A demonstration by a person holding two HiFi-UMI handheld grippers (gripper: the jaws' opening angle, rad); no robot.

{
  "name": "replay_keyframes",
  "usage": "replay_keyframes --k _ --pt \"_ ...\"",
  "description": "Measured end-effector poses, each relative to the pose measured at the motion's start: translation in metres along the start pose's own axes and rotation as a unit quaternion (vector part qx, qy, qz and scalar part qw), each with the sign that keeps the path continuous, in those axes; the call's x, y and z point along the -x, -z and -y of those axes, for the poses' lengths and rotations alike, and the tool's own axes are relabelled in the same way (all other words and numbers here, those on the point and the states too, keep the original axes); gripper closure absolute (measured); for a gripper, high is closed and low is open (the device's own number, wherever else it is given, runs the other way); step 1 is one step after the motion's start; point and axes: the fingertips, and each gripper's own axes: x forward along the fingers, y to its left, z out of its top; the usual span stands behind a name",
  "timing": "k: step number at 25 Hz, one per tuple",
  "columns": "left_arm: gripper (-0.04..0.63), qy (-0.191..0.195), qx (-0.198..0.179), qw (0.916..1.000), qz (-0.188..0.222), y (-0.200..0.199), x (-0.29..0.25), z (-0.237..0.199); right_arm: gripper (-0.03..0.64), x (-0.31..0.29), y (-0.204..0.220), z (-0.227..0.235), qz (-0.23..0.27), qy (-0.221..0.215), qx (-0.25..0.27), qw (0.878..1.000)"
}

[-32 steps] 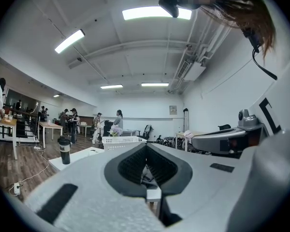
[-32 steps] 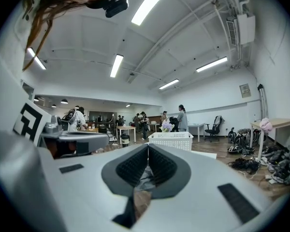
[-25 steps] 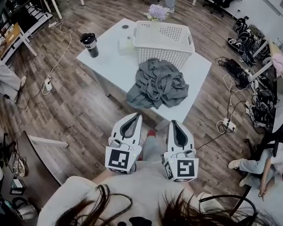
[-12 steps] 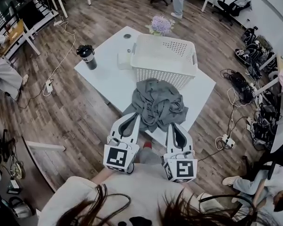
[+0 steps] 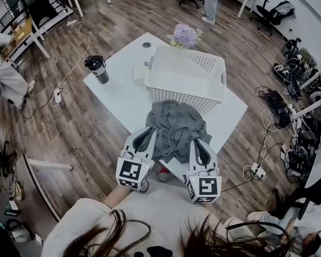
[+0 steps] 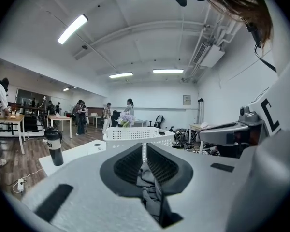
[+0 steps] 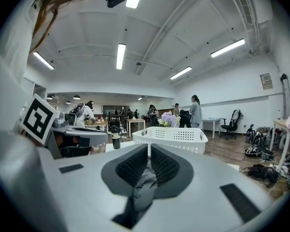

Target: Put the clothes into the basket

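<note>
A crumpled grey pile of clothes (image 5: 174,123) lies on the white table (image 5: 117,96), just in front of a white perforated basket (image 5: 185,85) whose inside looks bare. My left gripper (image 5: 151,129) hovers over the pile's near left edge and my right gripper (image 5: 195,141) over its near right edge. On both, the jaws are shut tip to tip with nothing clamped. In the left gripper view, grey clothes (image 6: 150,190) show through the hollow behind the shut tips of the left gripper (image 6: 144,147), with the basket (image 6: 137,133) ahead. The right gripper view shows the same: clothes (image 7: 144,187), right gripper (image 7: 149,150), basket (image 7: 171,135).
A black bottle (image 5: 98,68) stands at the table's left corner. Purple flowers (image 5: 184,35) and a small white box (image 5: 139,72) sit beside the basket. Cables and a power strip (image 5: 255,170) lie on the floor at right. People stand far back in the room.
The view has closed in on the table. Both grippers, still shut, have moved forward from over the floor to above the near edge of the clothes.
</note>
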Motion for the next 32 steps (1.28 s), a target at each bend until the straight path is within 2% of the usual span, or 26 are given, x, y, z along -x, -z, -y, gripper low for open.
replay_keyframes --k 1,3,4,6,11,17,23,28,32 --pt "0.577 0.003 0.002 0.9999 -0.012 0.008 -0.004 -0.001 0.604 -0.004 0.008 0.003 -0.01 -0.001 0.001 1.0" --pt "0.521 0.008 0.003 0.9993 -0.038 0.025 -0.012 -0.003 0.602 -0.011 0.026 0.01 -0.033 0.002 -0.002 0.999" --pt "0.476 0.011 0.003 0.9987 -0.05 0.033 -0.016 -0.005 0.578 -0.015 0.035 0.014 -0.045 0.003 -0.008 0.999" --pt "0.411 0.015 -0.001 0.9974 -0.071 0.047 -0.025 -0.009 0.47 -0.021 0.051 0.022 -0.064 0.005 -0.026 0.998" --pt "0.36 0.032 -0.002 0.9925 -0.118 0.082 -0.044 -0.017 0.405 -0.031 0.083 0.036 -0.101 0.021 -0.039 0.994" --pt "0.311 0.054 0.01 0.9834 -0.173 0.118 -0.06 -0.022 0.334 -0.047 0.115 0.037 -0.149 0.012 -0.052 0.987" --pt "0.227 0.064 0.047 0.9714 -0.224 0.149 -0.068 -0.03 0.225 -0.057 0.142 0.05 -0.195 0.024 -0.062 0.978" --pt "0.176 0.08 0.069 0.9614 -0.254 0.167 -0.075 -0.036 0.201 -0.061 0.166 0.062 -0.24 0.014 -0.1 0.965" --pt "0.141 0.091 0.071 0.9543 -0.276 0.179 -0.08 -0.042 0.188 -0.063 0.185 0.073 -0.273 0.012 -0.126 0.954"
